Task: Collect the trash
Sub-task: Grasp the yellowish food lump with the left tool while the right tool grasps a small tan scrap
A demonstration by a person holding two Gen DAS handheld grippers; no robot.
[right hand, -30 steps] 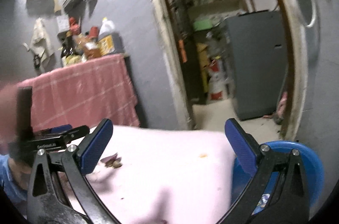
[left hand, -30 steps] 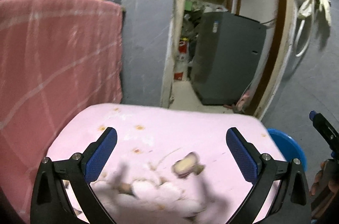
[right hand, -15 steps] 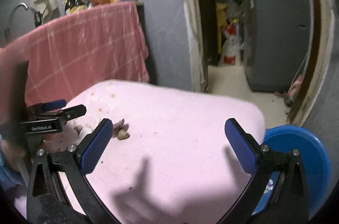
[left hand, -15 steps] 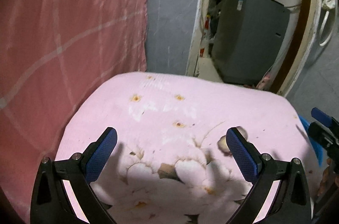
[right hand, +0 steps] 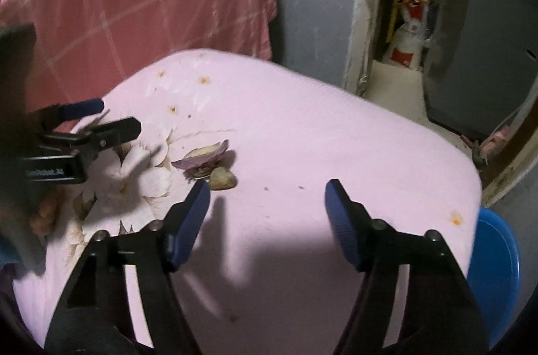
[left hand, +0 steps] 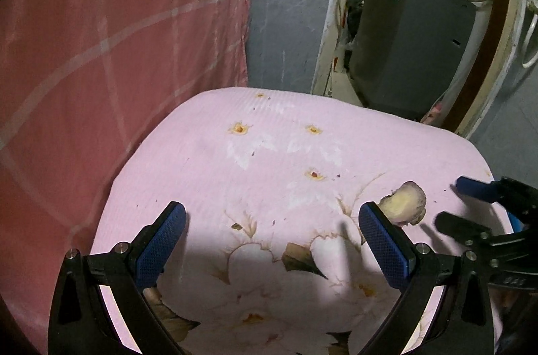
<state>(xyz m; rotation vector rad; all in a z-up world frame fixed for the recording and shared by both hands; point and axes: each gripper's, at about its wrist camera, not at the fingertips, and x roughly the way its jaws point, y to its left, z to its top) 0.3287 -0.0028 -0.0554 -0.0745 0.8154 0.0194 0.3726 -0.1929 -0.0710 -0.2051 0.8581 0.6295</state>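
A peel scrap (left hand: 403, 203), yellowish inside with purple skin, lies on the pink flowered tablecloth (left hand: 285, 153). In the right wrist view it shows as a purple peel (right hand: 205, 153) with a small tan piece (right hand: 222, 178) beside it. My left gripper (left hand: 272, 237) is open and empty above the cloth, its right finger just left of the scrap. My right gripper (right hand: 267, 217) is open and empty, its left finger close to the tan piece. The right gripper also shows at the right edge of the left wrist view (left hand: 470, 207).
A blue bin (right hand: 494, 271) stands below the table's right edge. A pink checked cloth (left hand: 101, 52) hangs to the left. A doorway with a grey appliance (left hand: 403, 42) lies behind the table.
Both grippers have dropped and moved in toward the table. The scrap now lies beside my left gripper's right finger, and the right gripper has come close to it from the right.
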